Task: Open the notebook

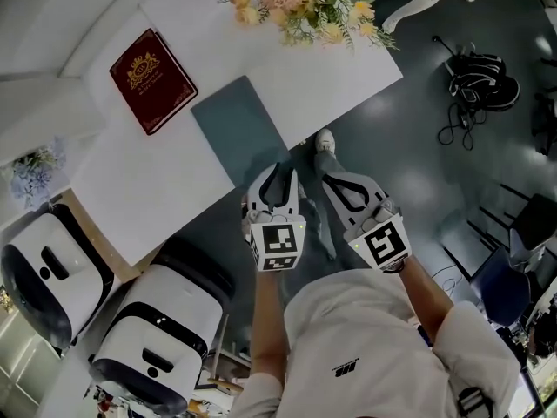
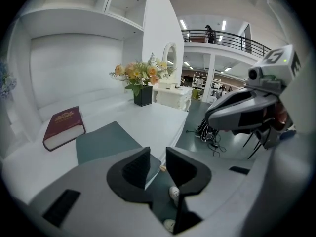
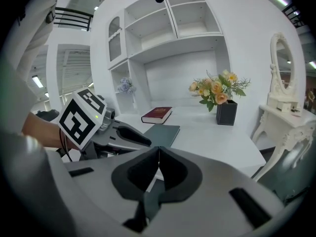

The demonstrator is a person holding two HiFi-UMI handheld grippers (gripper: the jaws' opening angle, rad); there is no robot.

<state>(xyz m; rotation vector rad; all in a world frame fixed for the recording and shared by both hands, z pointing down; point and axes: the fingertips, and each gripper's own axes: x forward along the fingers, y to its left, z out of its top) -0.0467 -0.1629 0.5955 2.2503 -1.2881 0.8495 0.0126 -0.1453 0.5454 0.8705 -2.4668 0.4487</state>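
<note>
Notebook work has not begun: it lies closed near the front edge of the white desk, apart from the red book. Your left gripper, jaws slightly parted and empty, and your right gripper, jaws pressed together, hover short of it.

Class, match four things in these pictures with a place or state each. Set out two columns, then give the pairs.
1 dark red hardcover book
2 flat grey-green notebook
3 left gripper
4 right gripper

A jaws together
B closed, at the white table's near edge
C jaws apart, empty
D farther back on the table

Pairs: 1-D, 2-B, 3-C, 4-A
</note>
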